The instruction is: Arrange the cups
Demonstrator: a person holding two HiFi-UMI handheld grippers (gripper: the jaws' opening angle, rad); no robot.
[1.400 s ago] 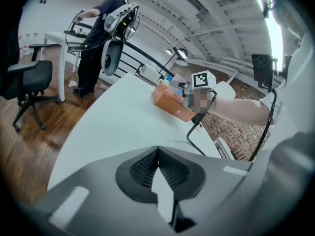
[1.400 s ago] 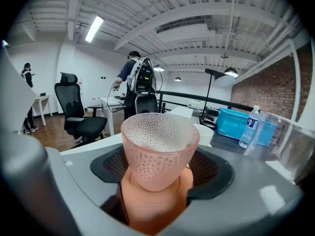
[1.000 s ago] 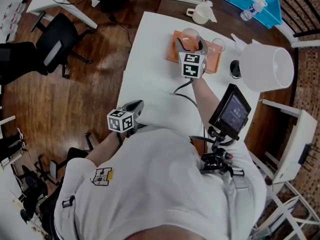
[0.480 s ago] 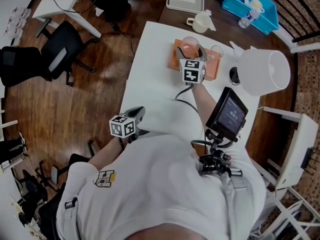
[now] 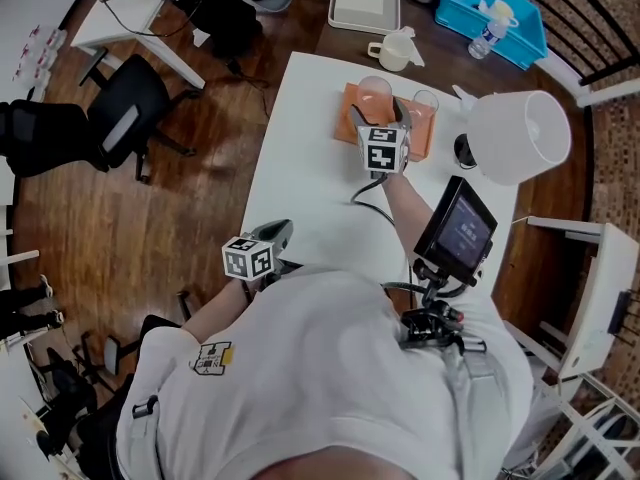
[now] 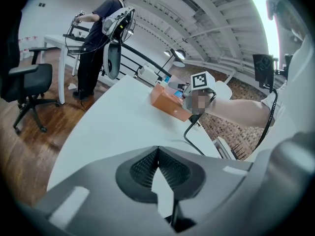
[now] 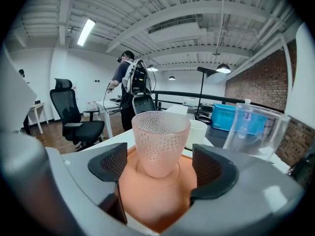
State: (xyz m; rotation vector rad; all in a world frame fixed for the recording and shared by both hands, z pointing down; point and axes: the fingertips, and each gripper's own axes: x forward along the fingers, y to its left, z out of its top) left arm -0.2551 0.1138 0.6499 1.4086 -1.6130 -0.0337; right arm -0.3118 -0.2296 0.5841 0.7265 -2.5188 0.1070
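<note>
Pink cup (image 5: 376, 93) near orange tray (image 5: 422, 140) edge.

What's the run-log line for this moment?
right gripper: jaws opening, pads clear of pink dimpled cup between them | cup: upright on orange tray | left gripper: shut, empty, over white table

- Head view: soft, even indoor light, rather dim and muted; the white table (image 5: 300, 153) is the brightest area, with only faint shadows on it.
- Both gripper views: circular fisheye pictures with black corners; straight lines bow near the rim.
- Left gripper view: a strip light (image 6: 263, 18) glares white at upper right; the nearest foreground is soft.
- Right gripper view: a fluorescent tube (image 7: 86, 31) glows overhead; the pink cup (image 7: 160, 141) is sharp.
</note>
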